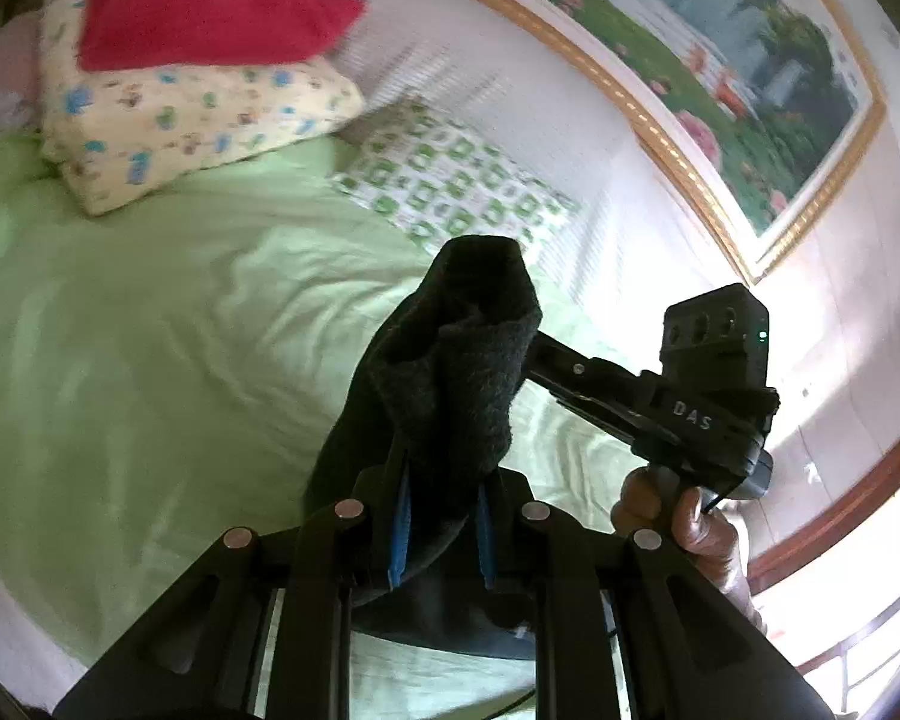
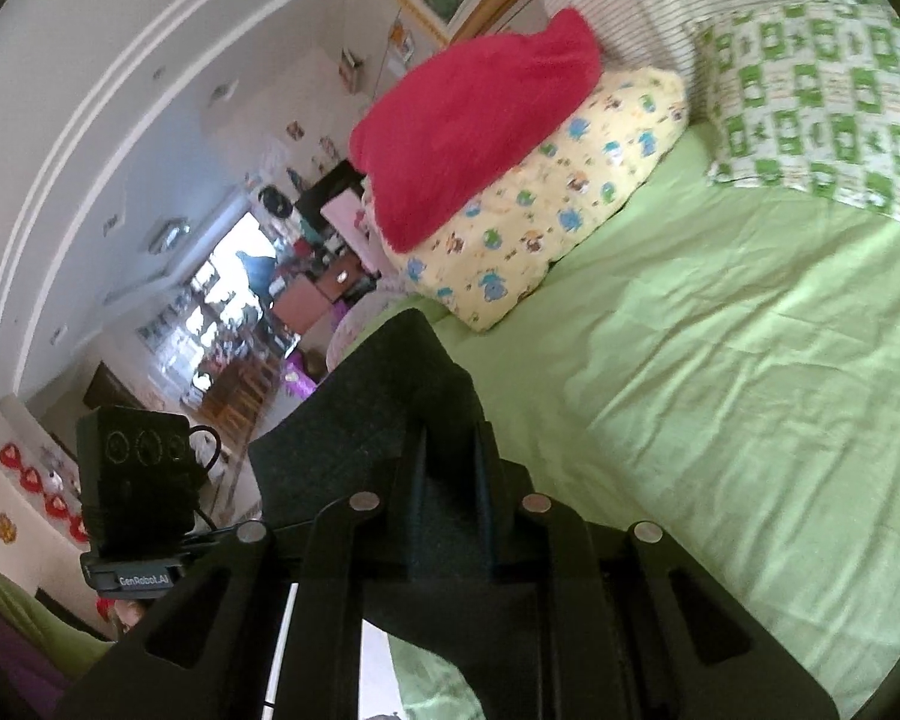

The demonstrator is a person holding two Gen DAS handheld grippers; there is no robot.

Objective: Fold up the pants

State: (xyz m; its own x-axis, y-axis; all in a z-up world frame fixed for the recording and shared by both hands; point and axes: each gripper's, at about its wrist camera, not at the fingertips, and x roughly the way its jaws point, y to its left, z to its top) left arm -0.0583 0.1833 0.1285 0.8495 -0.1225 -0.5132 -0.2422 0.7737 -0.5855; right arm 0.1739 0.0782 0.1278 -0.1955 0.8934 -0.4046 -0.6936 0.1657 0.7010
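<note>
The pants (image 1: pixel 450 372) are dark grey fleece, held up in the air above the green bed sheet (image 1: pixel 150 360). My left gripper (image 1: pixel 444 480) is shut on a bunched edge of the pants, which hides its fingertips. My right gripper (image 2: pixel 450 468) is shut on another edge of the pants (image 2: pixel 378 396), the cloth standing up between its fingers. In the left wrist view the right gripper's body (image 1: pixel 678 414) reaches in from the right and meets the cloth, so both grippers are close together.
A yellow printed pillow (image 2: pixel 558 204) with a red cushion (image 2: pixel 474 138) on it lies at the bed's head, beside a green-and-white pillow (image 2: pixel 822 108). A striped headboard (image 1: pixel 486 72) and a framed picture (image 1: pixel 720 60) are behind. The left gripper's body (image 2: pixel 138 480) shows at left.
</note>
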